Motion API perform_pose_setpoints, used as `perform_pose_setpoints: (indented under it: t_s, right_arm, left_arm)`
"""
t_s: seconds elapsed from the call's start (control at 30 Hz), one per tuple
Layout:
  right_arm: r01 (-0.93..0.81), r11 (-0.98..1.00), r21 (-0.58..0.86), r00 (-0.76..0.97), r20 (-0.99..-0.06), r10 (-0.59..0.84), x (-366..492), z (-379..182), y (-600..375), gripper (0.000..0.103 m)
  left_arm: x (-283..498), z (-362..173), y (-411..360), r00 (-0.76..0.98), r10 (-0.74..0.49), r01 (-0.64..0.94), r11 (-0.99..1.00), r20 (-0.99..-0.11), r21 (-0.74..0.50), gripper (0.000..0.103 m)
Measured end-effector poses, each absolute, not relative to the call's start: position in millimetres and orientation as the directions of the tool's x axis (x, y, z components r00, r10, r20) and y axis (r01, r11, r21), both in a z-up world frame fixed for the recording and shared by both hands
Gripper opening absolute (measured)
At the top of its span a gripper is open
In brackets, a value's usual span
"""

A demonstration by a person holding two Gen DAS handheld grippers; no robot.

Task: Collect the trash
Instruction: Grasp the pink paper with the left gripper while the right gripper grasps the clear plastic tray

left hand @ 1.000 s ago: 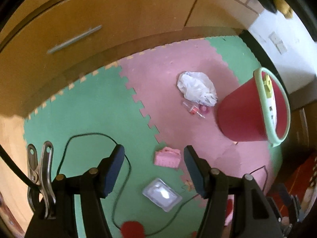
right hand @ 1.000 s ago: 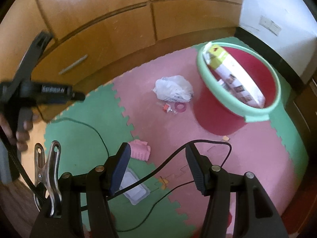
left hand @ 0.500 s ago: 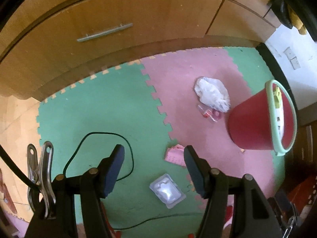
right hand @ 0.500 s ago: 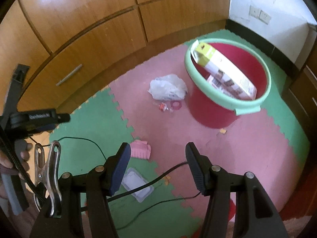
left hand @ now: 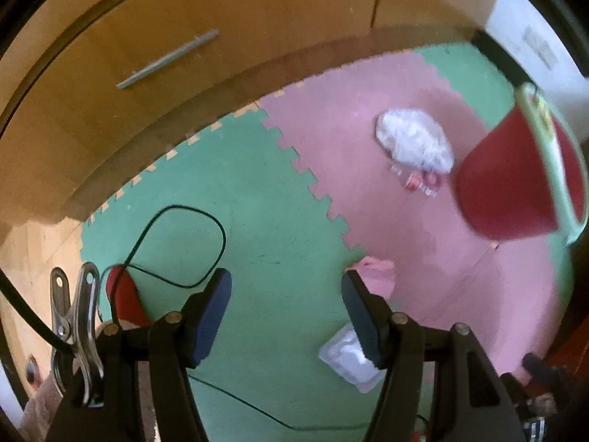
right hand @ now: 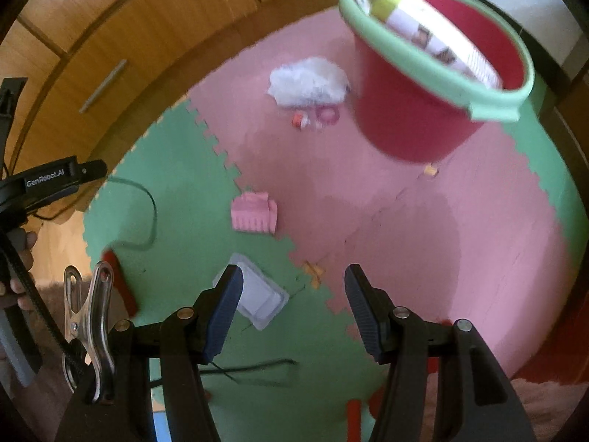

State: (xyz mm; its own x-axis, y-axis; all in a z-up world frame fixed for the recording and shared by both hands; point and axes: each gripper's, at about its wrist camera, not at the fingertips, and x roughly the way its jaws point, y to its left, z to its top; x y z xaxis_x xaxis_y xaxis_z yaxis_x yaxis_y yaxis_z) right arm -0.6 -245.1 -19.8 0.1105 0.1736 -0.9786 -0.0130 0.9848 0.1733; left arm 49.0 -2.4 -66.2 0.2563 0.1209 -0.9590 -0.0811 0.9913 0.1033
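both your tongs, left tongs (left hand: pixel 286 304) and right tongs (right hand: pixel 293 296), gape empty over the foam mat (right hand: pixel 405 228); pink comb (right hand: pixel 254 213), clear tray (right hand: pixel 259 296) and white bag (right hand: pixel 307 81) lie near the red bucket (right hand: pixel 416 110).

My left gripper (left hand: pixel 286 305): black frame, dark blue ribbed pads, silver rivets showing along arms. Steel spring clip (left hand: pixel 75 335) pinching black cable at left. My right gripper (right hand: pixel 293 300): same build, own spring clip (right hand: pixel 88 331). White "GenRobot.AI" lettering showing on left gripper body in right view.
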Motion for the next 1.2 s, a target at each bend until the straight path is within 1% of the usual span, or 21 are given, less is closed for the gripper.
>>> perform_pose_setpoints:
  t_s: [0.07,0.2,0.3,0.43,0.63,0.7,0.83,0.97,1.1,1.2]
  right_arm:
    - [-0.014,0.984,0.178,0.076,-0.981,0.179,-1.6,-32.7,-240.8,0.059]
    - [-0.03,0.982,0.188,0.001,-0.982,0.188,-4.7,-62.1,-231.4,0.059]
    - [-0.028,0.982,0.189,-0.042,-0.981,0.188,-6.7,-79.5,-228.9,0.059]
    - [0.014,0.978,0.207,-0.085,-0.974,0.208,-9.5,-101.6,-231.5,0.059]
    - [0.074,0.967,0.245,-0.13,-0.959,0.253,-16.2,-130.7,-227.5,0.059]
    - [0.104,0.961,0.256,-0.152,-0.951,0.27,-20.0,-142.8,-225.2,0.059]
    - [0.146,0.952,0.268,-0.184,-0.939,0.292,-24.4,-158.7,-221.4,0.059]
    - [0.197,0.94,0.279,-0.202,-0.926,0.317,-26.5,-171.8,-222.1,0.059]
    - [0.268,0.927,0.26,-0.22,-0.921,0.322,-29.9,-187.9,-229.6,0.059]
    - [0.323,0.917,0.235,-0.235,-0.918,0.318,-31.7,-200.3,-236.5,0.059]
  left_arm:
    - [52.7,-82.3,-4.0,0.228,0.117,-0.067,0.992,-0.967,0.104,0.065]
    - [60.7,-108.9,-11.3,0.193,0.033,-0.031,0.999,-0.981,0.028,0.065]
    - [67.2,-129.3,-25.1,0.161,0.029,0.027,0.999,-0.986,0.033,0.065]
    - [75.3,-158.3,-46.9,0.107,0.011,0.096,0.995,-0.994,0.021,0.065]
    - [84.2,-201.0,-72.2,0.033,-0.039,0.149,0.988,-0.999,-0.034,0.065]
    - [85.8,-218.7,-77.9,0.006,-0.044,0.163,0.986,-0.999,-0.043,0.067]
    - [87.5,-248.2,-81.4,-0.05,-0.045,0.157,0.986,-0.998,-0.052,0.07]
    - [93.9,-269.9,-79.0,-0.069,-0.069,0.101,0.992,-0.995,-0.075,0.071]
    - [99.3,-285.7,-78.9,-0.077,-0.105,0.055,0.993,-0.991,-0.109,0.072]
    - [100.3,-296.5,-81.5,-0.085,-0.103,0.042,0.993,-0.991,-0.107,0.072]
